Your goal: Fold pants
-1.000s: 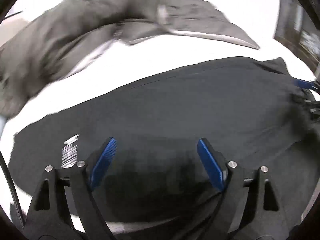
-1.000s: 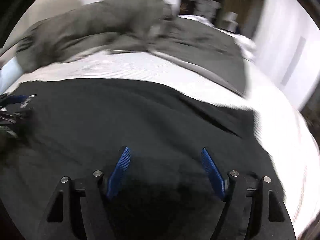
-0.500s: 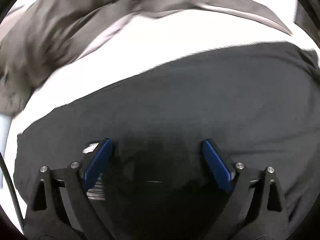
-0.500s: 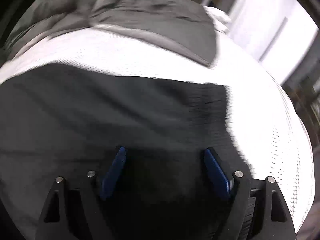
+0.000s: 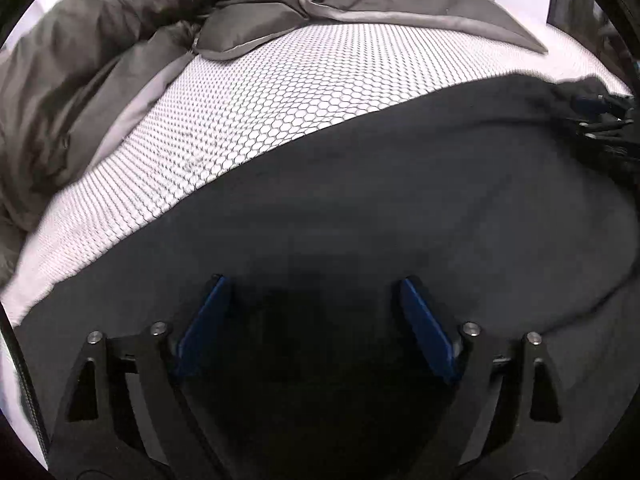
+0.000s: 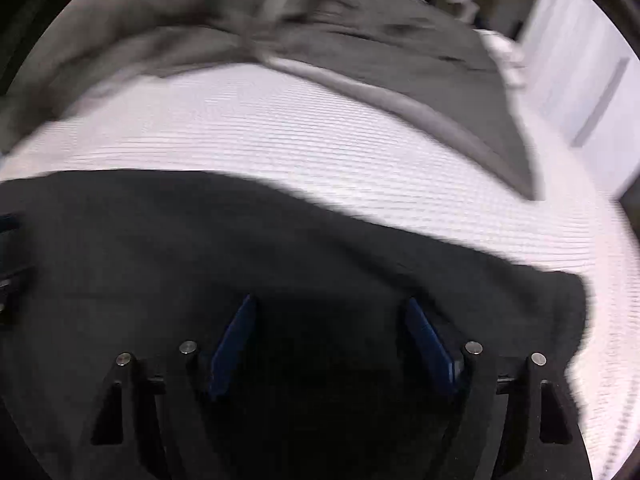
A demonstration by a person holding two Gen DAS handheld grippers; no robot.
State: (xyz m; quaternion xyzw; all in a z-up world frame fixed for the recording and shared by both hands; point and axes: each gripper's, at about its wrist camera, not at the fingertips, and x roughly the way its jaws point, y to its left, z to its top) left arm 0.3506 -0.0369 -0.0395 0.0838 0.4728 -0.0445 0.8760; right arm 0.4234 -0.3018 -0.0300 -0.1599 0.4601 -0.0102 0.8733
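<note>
Black pants lie spread flat across a honeycomb-patterned mattress, both the left gripper and right gripper poised above, jaws wide and empty; the limp, light cloth looks best pinched at an edge.

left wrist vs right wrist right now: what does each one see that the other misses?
Left wrist only: the mattress cover's sharp hexagon pattern and the right gripper at the far edge of the black pants.

Right wrist only: the pants' end edge on the cover, white wall panels, and clutter beyond the bed.

Both: black pants spread flat, grey duvet behind, own blue-padded fingers spread, holding nothing.
</note>
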